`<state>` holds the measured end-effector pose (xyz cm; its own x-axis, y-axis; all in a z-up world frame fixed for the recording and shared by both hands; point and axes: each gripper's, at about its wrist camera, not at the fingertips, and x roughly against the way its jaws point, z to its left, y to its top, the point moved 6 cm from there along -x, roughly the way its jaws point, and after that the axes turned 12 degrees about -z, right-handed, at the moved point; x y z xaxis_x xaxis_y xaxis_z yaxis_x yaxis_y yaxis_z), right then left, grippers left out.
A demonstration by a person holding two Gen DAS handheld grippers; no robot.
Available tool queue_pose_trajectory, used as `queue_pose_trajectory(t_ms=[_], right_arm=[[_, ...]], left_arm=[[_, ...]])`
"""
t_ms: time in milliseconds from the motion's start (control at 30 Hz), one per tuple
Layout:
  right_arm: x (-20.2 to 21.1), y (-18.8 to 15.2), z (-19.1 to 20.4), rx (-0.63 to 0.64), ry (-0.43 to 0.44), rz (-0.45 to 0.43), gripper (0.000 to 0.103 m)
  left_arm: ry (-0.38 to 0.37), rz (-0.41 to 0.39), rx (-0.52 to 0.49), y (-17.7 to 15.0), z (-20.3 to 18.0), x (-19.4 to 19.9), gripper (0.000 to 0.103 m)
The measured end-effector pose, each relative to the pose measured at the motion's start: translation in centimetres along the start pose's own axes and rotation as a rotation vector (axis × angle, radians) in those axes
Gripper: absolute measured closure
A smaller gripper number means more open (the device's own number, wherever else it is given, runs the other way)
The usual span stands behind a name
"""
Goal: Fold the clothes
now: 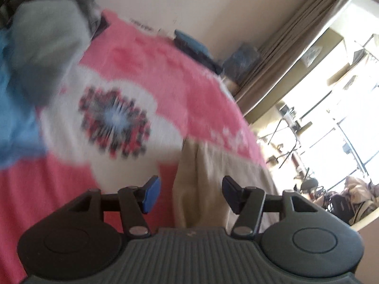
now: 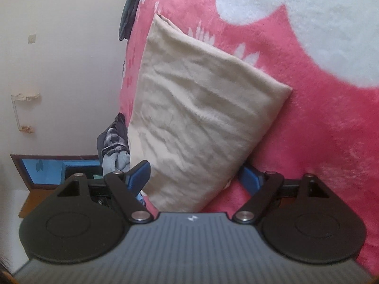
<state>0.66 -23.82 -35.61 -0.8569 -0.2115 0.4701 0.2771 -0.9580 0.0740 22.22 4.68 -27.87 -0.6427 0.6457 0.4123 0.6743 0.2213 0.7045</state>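
A folded beige garment [image 2: 196, 118] lies flat on the pink and white blanket [image 2: 319, 142] that covers the bed. My right gripper [image 2: 194, 177] is open, its blue pads [image 2: 139, 177] standing wide on either side of the garment's near end without pressing on it. In the left wrist view the same beige garment [image 1: 213, 177] lies just beyond my left gripper [image 1: 191, 194], which is open with nothing gripped between its fingers. That view is motion-blurred.
A heap of grey clothes [image 1: 42, 47] and a blue garment [image 1: 14, 118] lie on the blanket at the left. A dark blue item [image 1: 191, 42] sits by the far wall. Plaid and denim clothes [image 2: 113, 142] hang at the bed's edge, above a blue box [image 2: 47, 170].
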Motion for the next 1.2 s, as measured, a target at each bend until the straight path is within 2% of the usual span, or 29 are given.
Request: queue_pose_trajectory(t_ms=[133,333,433,533,600,733,800,867,967,1100,1167,1200], right_arm=[[-0.5,-0.1,0.2,-0.030,0.010,-0.001,0.020],[-0.5,-1.0,0.3,-0.043,0.040,-0.005,0.020],[-0.8,-1.1,0.3,-0.047,0.044,0.007,0.021],[-1.3,-1.3,0.4,-0.032,0.041,0.023,0.022],[-1.6,-1.5,0.5,-0.014,0.039,0.031,0.024],[-2.3,-1.5,0.5,0.020,0.036,0.044,0.029],[-2.4,-1.5,0.4,0.032,0.031,0.047,0.031],[-2.8,-1.6,0.3,0.045,0.027,0.052,0.037],[-3.2,-1.7,-0.1,0.044,0.026,0.056,0.040],[-3.3,-1.9,-0.5,0.039,0.031,0.064,0.039],[-2.9,-1.8,-0.9,0.037,0.034,0.070,0.037],[-2.8,-1.8,-1.1,0.036,0.035,0.073,0.037]], left_arm=[[-0.035,0.001,-0.083,2.2,-1.7,-3.7,0.038],[-0.056,0.118,-0.166,3.2,-3.8,-11.5,0.038],[-0.091,0.235,-0.167,2.5,-4.5,-15.3,0.038],[-0.157,0.410,-0.177,1.2,-5.3,-18.5,0.038],[-0.164,0.500,-0.224,0.1,-5.8,-20.1,0.038],[-0.169,0.585,-0.255,-1.0,-6.4,-21.7,0.036],[-0.177,0.601,-0.251,-1.2,-6.6,-21.9,0.033],[-0.180,0.599,-0.259,-1.3,-6.6,-22.0,0.033],[-0.198,0.570,-0.223,-0.8,-6.4,-22.4,0.033],[-0.188,0.593,-0.288,-1.9,-7.2,-23.3,0.028],[-0.184,0.595,-0.338,-2.8,-7.8,-23.4,0.020],[-0.184,0.595,-0.352,-3.1,-8.1,-23.2,0.020]])
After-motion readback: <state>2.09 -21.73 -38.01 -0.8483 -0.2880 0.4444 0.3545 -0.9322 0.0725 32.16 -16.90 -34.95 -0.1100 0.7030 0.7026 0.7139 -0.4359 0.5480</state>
